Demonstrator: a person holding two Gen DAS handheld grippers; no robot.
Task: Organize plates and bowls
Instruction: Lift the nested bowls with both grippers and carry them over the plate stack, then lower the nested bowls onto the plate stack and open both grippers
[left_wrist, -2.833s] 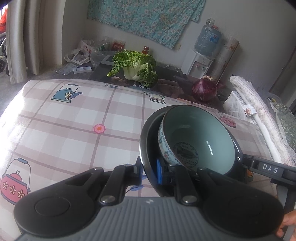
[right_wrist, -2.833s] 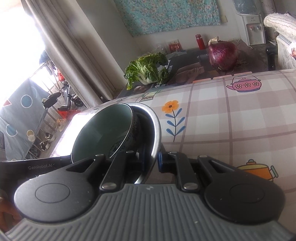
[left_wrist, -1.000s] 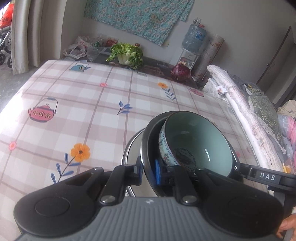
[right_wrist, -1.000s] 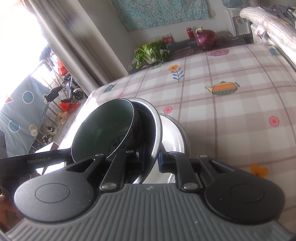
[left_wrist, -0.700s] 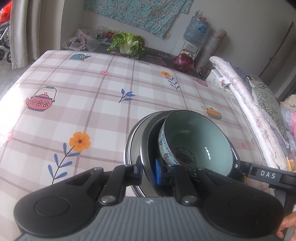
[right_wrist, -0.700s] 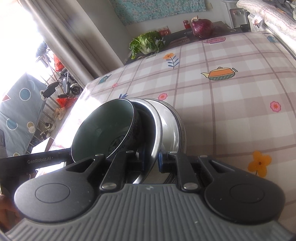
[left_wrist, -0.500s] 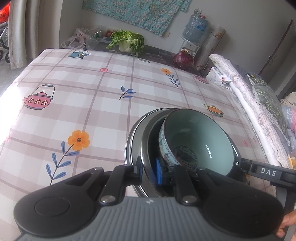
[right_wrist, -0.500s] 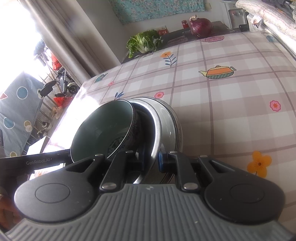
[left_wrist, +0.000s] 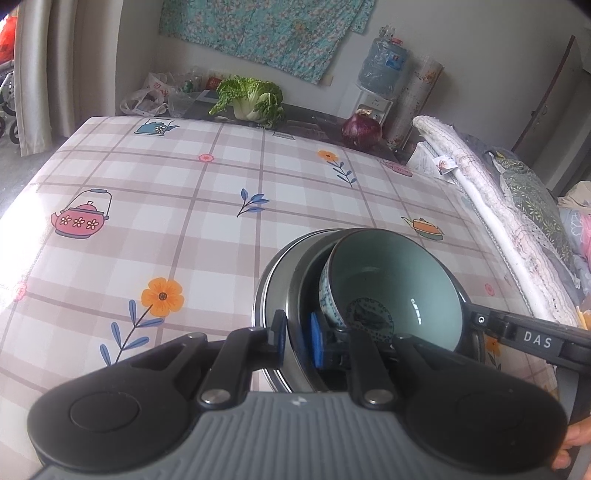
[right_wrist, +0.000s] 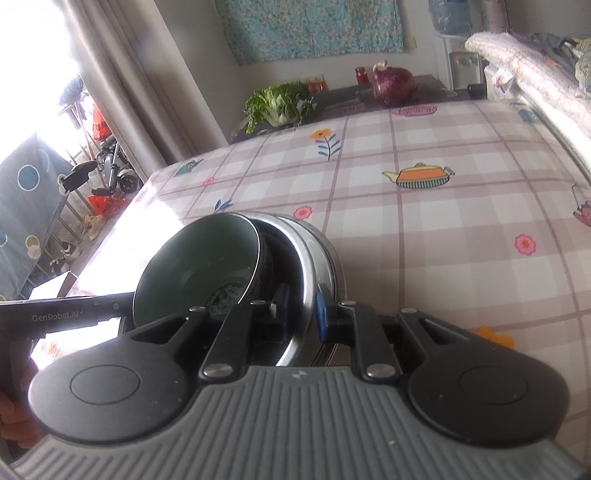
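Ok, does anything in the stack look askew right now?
Yes: the ceramic bowl sits tilted and off-centre inside the metal bowl, leaning toward one side rather than nested flat. Both grippers pinch that metal rim. Nothing spilled or broken.

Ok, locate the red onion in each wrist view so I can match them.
Left wrist: red onion upper centre-right, beyond the table's far edge.
Right wrist: red onion top, right of centre, beyond the table's far edge.
Shared landmark: the leafy cabbage, left of it in both.
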